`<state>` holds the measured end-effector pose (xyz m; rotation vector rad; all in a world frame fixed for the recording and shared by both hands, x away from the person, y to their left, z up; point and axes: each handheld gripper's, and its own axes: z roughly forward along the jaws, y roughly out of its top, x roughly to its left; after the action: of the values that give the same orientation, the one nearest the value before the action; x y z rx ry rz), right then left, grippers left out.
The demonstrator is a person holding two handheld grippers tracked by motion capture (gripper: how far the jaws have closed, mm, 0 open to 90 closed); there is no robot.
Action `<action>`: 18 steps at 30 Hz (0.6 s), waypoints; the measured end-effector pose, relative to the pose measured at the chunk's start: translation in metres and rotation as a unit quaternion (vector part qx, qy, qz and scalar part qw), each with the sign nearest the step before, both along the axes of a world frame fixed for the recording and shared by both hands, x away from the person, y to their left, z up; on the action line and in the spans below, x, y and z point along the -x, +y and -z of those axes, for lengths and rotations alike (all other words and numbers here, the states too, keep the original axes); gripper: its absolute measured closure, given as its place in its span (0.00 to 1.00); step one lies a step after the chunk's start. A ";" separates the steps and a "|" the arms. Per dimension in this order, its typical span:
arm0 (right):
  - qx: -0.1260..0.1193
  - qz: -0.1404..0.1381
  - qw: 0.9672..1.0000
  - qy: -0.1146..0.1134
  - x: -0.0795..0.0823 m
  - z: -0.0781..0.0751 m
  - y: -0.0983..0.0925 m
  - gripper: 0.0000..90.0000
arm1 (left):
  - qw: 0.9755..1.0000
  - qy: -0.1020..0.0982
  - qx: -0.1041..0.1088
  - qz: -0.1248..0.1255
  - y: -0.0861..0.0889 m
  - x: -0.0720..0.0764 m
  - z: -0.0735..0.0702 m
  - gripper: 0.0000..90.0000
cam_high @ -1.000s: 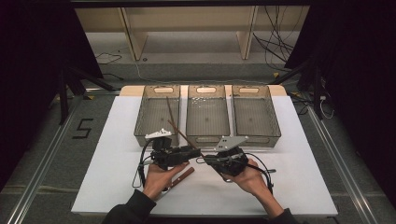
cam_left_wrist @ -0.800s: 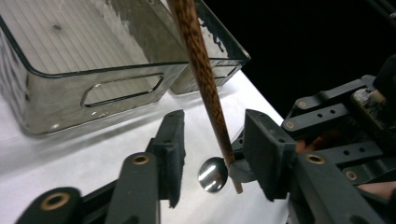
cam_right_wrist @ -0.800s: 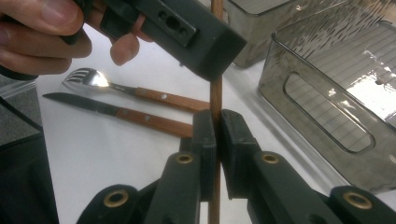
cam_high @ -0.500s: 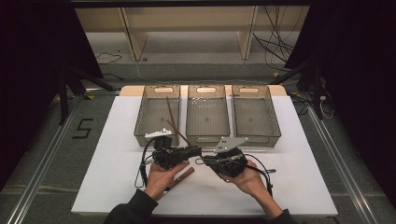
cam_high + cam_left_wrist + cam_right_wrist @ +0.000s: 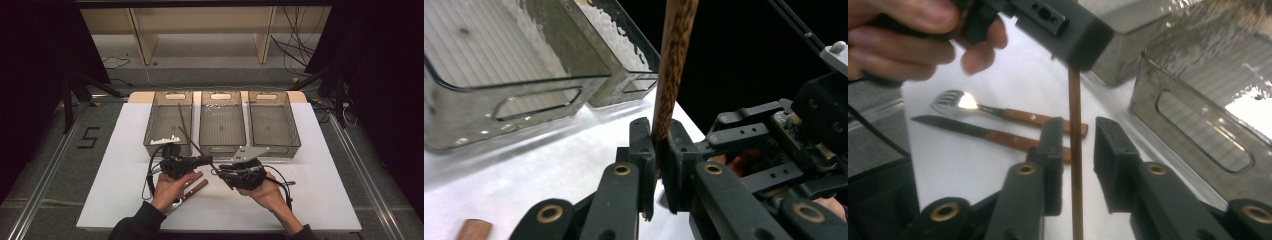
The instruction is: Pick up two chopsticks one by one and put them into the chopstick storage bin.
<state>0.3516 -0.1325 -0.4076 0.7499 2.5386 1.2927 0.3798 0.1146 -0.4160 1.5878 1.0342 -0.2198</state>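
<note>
Hiding chopstick (image 5: 672,65) middle: left tongs (image 5: 657,150)

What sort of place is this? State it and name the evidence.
Probably a lab recording bench, not a kitchen: a white table under dark curtains, three clear bins in a row, loose cables on the floor, a floor mark "5".

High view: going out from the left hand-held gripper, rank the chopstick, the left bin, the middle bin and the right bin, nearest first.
1. Chopstick: clamped in the left hand-held gripper, slanting up toward the bins.
2. Left bin: just behind that gripper, on the table's left.
3. Middle bin: behind it and a little to the right.
4. Right bin: farthest, at the row's right end.
</note>
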 end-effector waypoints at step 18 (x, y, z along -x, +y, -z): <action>-0.028 0.023 0.999 -0.008 0.015 0.009 -0.043 0.39 | 0.999 -0.012 -0.011 -0.042 0.062 -0.042 -0.044 0.93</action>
<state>0.3370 -0.1759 -0.4170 0.8012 2.4673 1.3535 0.4220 0.1762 -0.3720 1.5595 1.0853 -0.1309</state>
